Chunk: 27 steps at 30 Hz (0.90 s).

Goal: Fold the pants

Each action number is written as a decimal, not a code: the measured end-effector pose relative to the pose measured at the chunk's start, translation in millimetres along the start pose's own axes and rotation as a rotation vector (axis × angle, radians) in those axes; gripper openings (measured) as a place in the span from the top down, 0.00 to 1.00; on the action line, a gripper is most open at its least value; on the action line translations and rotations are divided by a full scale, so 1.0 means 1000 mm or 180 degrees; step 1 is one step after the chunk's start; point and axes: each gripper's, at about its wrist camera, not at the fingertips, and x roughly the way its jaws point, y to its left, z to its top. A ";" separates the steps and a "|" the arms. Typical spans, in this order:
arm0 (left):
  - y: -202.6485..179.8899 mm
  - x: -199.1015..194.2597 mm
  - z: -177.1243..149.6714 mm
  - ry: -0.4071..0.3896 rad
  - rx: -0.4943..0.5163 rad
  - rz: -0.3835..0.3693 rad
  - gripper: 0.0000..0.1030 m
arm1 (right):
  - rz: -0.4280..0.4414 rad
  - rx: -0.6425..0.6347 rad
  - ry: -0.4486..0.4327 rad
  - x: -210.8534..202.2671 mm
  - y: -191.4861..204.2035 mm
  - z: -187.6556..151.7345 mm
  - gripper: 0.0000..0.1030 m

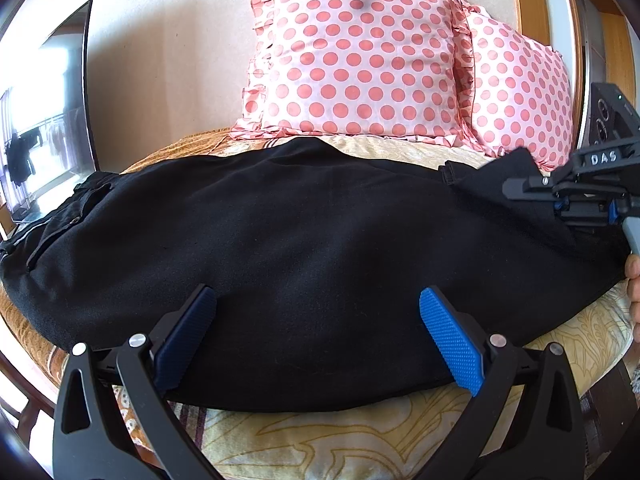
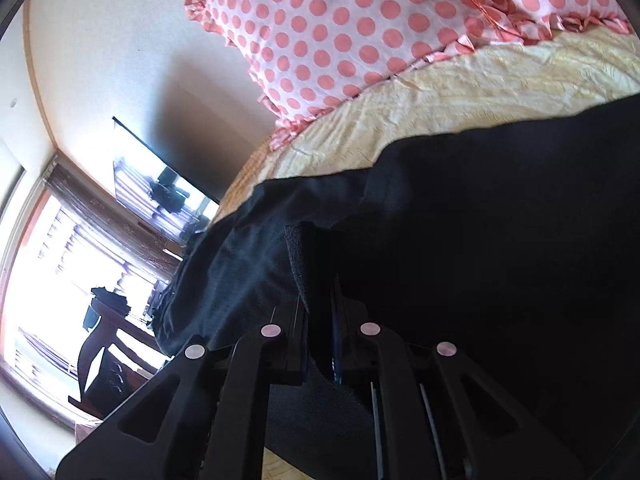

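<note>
Blue ribbed pads of the left hand-held gripper sit closest to the left wrist camera, spread wide apart with nothing pinched between them, poised over the near edge of the black pants. Those pants lie lengthwise across the bed, over a yellow patterned bedspread, with the waistband and a pocket toward the left side of that view and the leg end toward the right. At the right edge the right hand-held gripper reaches in level with the cloth, its jaws clenched on a raised flap of the pants' leg end, and part of the person's hand shows just below it. From the right wrist camera, the right hand-held gripper shows its two jaws pressed close together with a fold of dark fabric caught between them, the rest of the pants filling the right side of the picture. Two pink polka-dot pillows with ruffled edges lean against the wall at the head of the bed, just beyond the pants. A dark flat screen stands to the left of the bed and reflects a bright window
</note>
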 end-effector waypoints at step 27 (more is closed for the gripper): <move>0.112 -0.059 0.008 -0.0247 -0.1536 -0.0592 0.02 | -0.0070 -0.0839 0.0396 0.044 0.048 -0.053 0.87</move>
